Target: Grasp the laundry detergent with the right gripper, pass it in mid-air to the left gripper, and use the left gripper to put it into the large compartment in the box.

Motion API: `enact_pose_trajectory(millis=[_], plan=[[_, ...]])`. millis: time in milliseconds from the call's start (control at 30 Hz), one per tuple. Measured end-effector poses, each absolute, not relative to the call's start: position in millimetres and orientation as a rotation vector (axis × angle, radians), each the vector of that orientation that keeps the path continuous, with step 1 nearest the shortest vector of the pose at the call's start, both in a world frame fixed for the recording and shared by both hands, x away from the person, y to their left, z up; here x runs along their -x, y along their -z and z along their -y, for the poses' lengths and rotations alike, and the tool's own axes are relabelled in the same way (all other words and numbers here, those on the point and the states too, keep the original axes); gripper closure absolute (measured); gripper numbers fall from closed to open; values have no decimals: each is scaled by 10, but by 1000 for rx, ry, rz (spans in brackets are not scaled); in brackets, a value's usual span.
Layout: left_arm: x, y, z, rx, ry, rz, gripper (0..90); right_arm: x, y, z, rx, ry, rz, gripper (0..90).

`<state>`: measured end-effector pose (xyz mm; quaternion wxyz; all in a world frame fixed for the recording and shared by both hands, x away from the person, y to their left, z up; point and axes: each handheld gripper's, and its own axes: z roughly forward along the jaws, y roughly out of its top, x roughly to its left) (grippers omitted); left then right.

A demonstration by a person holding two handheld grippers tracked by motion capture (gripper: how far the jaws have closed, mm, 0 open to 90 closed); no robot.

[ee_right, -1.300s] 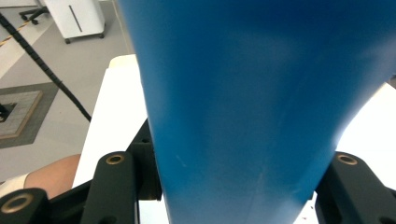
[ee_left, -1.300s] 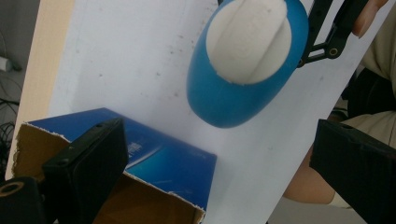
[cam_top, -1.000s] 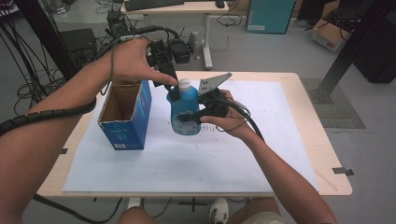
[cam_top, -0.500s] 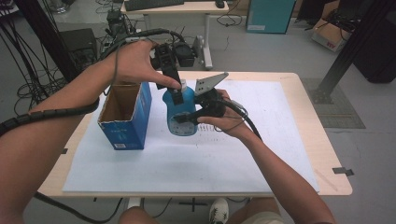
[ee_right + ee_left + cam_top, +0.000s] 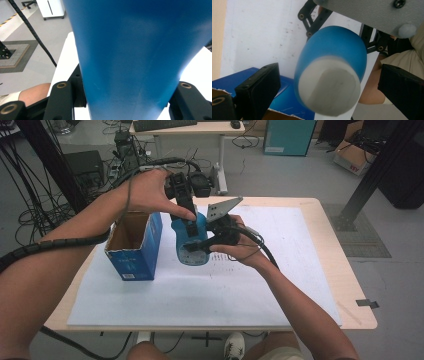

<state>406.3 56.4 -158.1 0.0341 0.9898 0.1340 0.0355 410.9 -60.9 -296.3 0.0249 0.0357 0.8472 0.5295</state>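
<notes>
High view: right gripper (image 5: 192,245) clamps the bottle (image 5: 191,251) upright — left gripper (image 5: 191,225), jaws apart, straddles its cap (image 5: 329,86) from above.

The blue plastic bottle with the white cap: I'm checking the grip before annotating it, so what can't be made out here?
- Blue plastic bottle: any label, hidden in the high view by the right gripper and hand.
- White cap: blurred in the left gripper view; whether the left gripper touches it is unclear.
- Open blue cardboard box: its contents, hidden by its walls.
</notes>
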Motion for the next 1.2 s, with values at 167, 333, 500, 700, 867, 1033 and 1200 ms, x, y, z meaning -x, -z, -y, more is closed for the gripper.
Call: enact_pose_trajectory(millis=[167, 333, 500, 700, 867, 1033, 1200], plan=[[-4078, 1585, -563, -3051, -105, -414, 48, -4113, 2925, 613, -69, -1638, -2614, 442], [-4080, 1610, -556, -3055, -84, -408, 48, -4100, 2915, 601, -79, -1640, -2620, 442], [-4091, 1630, -561, -3063, -67, -403, 48, -4059, 2907, 618, -166, -1598, -2676, 442], [-4100, 1643, -551, -3069, -60, -393, 49, -4059, 2907, 623, -178, -1604, -2678, 442], [-4106, 1644, -543, -3070, -46, -385, 49, -4063, 2905, 628, -179, -1614, -2681, 442], [-4108, 1664, -546, -3082, -39, -379, 49, -4069, 2914, 629, -177, -1605, -2694, 443], [-4110, 1665, -558, -3072, -49, -393, 49, -4076, 2917, 631, -185, -1604, -2691, 444]])
